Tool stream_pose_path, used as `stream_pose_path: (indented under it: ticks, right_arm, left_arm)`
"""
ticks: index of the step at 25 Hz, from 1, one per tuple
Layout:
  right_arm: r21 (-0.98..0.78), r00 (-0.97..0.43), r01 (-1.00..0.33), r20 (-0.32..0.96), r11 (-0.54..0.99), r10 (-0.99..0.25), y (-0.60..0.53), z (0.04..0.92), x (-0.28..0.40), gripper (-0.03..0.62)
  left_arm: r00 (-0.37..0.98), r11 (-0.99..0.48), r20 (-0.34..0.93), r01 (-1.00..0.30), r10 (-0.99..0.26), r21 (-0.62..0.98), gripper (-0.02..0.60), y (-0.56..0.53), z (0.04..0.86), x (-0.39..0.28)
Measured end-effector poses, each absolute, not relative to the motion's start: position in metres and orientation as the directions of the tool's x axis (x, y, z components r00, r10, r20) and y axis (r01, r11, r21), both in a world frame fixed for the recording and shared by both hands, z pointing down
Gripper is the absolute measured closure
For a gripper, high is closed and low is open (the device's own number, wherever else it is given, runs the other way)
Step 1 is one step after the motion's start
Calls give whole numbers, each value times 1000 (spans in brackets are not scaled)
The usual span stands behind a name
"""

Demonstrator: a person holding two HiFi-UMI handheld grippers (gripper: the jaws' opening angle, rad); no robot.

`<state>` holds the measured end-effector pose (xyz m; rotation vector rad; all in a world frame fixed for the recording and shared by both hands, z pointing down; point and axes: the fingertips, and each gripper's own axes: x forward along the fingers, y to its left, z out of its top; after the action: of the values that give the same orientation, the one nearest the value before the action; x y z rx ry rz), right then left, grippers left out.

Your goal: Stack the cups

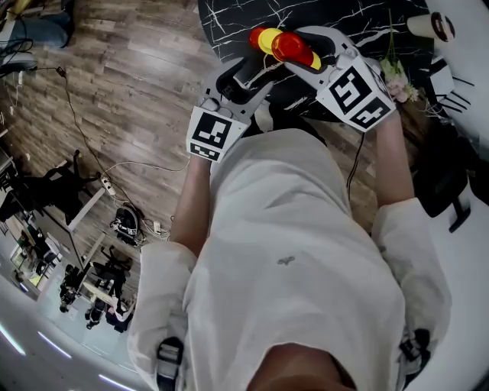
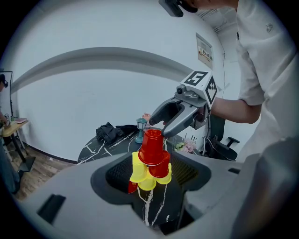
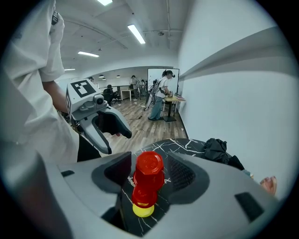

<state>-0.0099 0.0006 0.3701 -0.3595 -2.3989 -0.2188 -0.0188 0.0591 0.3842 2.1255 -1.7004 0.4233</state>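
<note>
Black marbled table (image 1: 229,23): carries the cup pyramid (image 2: 149,170), red and yellow cups set mouth-down in tiers. Left gripper (image 3: 117,140) and right gripper (image 2: 160,128): both with jaws spread wide, gripping nothing. Single red cup (image 2: 152,147): tops the pyramid, standing between the right gripper's jaws, unclamped.

Wood-plank floor (image 1: 137,76), plain white wall (image 2: 84,102), ceiling strip lights (image 3: 136,33), black marbled table (image 1: 229,23).
</note>
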Motion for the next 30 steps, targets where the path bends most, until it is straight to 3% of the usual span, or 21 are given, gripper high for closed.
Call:
stream_pose_path:
  ticks: [13,22,30]
  right_arm:
    - [78,-820,52,573,996,-2,-4,331,15,393]
    - [88,-770,-194,603,977,-208,37,336,31,422]
    - [69,-698,-423,611,903,-374,83,343,43,503]
  left_arm:
    - [349,-338,430,-935,-833,104,324,55,367,-22]
    - [501,-507,395,-856,-770,97,344,75,362,-30]
    - [592,-610,368,-788,-717,81,376,108,359,-40]
